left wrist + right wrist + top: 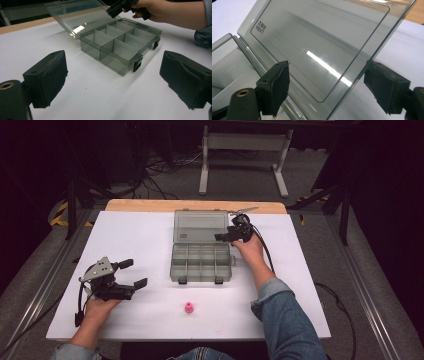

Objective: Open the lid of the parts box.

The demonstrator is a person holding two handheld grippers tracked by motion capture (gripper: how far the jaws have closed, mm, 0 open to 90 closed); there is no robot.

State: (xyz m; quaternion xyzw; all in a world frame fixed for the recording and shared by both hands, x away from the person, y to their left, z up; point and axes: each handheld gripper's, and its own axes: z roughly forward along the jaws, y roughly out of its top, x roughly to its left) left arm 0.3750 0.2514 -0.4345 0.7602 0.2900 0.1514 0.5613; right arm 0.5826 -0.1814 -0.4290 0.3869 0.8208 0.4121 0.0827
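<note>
Spread right gripper jaws straddle the lid edge, seemingly untouched; thin, stiff, slick plastic, best pinched at its rim; left gripper gapes idle

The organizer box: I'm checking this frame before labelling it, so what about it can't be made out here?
- Lid label: print too small to read, right gripper view.
- Whether the right gripper touches the lid: too small in the high view.
- Compartments: far floors hidden by dividers, left gripper view.
- Pink object: too small to identify.

Lab: floor cables, hazard tape
</note>
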